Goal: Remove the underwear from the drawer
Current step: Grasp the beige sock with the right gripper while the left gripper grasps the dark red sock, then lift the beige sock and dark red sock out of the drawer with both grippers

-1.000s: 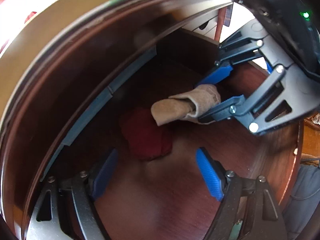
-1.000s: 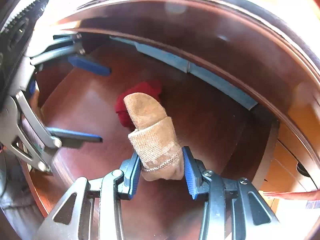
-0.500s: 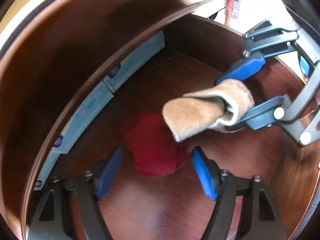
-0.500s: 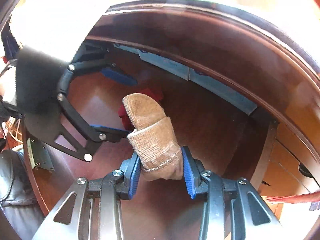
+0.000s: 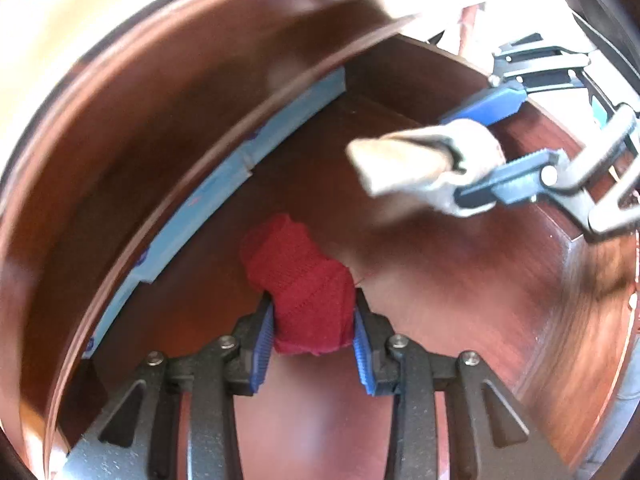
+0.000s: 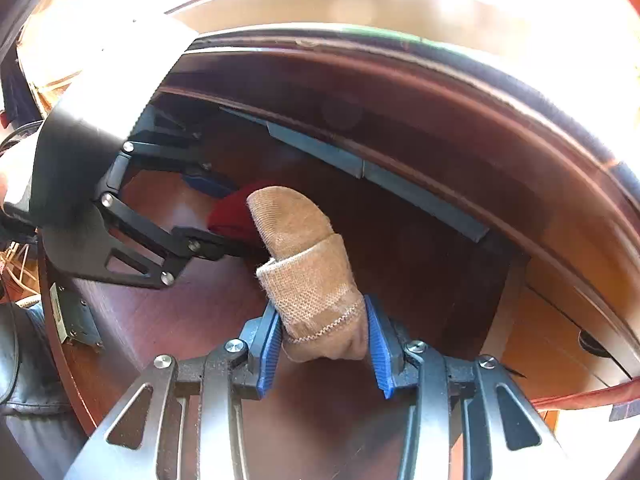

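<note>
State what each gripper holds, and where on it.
Left gripper is closing on the red bundle's near end; right gripper clamps the tan bundle's cuffed near end.

I see the drawer (image 5: 460, 288), dark wood; the red roll (image 5: 304, 280) lies on its floor near the blue strip (image 5: 208, 204).

Home bedroom-type setting, open dark reddish-brown wooden drawer (image 5: 460, 292) of a dresser, rolled red knit garment (image 5: 304, 280) and rolled tan knit garment (image 6: 308, 264) inside it
</note>
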The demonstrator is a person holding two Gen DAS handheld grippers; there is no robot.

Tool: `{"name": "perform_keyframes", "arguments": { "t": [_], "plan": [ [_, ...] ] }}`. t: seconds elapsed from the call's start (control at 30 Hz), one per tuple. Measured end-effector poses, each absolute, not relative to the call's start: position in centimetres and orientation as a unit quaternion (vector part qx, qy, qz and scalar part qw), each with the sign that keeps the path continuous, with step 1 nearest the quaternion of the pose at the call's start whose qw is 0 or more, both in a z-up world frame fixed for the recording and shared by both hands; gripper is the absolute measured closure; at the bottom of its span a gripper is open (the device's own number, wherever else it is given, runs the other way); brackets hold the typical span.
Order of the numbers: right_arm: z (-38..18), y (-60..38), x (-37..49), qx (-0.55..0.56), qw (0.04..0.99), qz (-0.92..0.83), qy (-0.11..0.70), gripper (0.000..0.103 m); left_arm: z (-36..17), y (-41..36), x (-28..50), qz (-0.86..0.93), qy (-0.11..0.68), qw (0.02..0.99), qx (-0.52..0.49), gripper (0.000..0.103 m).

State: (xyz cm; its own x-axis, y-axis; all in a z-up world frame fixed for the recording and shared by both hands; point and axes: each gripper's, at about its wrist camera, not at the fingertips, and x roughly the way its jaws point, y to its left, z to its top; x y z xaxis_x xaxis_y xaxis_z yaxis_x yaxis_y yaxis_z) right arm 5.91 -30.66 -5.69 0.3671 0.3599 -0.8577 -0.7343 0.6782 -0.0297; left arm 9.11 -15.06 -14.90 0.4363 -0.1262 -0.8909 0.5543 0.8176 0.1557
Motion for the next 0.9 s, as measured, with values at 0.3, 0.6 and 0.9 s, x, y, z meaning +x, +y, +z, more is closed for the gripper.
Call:
{"name": "perform_keyframes", "arguments": {
  "t": [0.3, 0.6, 0.9],
  "plan": [
    [-3.4, -29.8, 3.0, -0.214, 0.802, 0.364, 0.422, 0.061, -11.9, -11.7, 8.1, -0.19, 0.472, 0.845, 0.164, 0.069],
    [-3.7, -28.8, 1.7, -0.178, 0.805, 0.38, 0.418, 0.061, -10.7, -8.0, 6.3, -0.162, 0.443, 0.878, 0.085, 0.069],
    [-2.3, -29.9, 1.1, -0.143, 0.828, 0.381, 0.386, 0.061, -9.1, -5.7, 5.5, -0.125, 0.39, 0.911, 0.047, 0.069]
  ]
}}
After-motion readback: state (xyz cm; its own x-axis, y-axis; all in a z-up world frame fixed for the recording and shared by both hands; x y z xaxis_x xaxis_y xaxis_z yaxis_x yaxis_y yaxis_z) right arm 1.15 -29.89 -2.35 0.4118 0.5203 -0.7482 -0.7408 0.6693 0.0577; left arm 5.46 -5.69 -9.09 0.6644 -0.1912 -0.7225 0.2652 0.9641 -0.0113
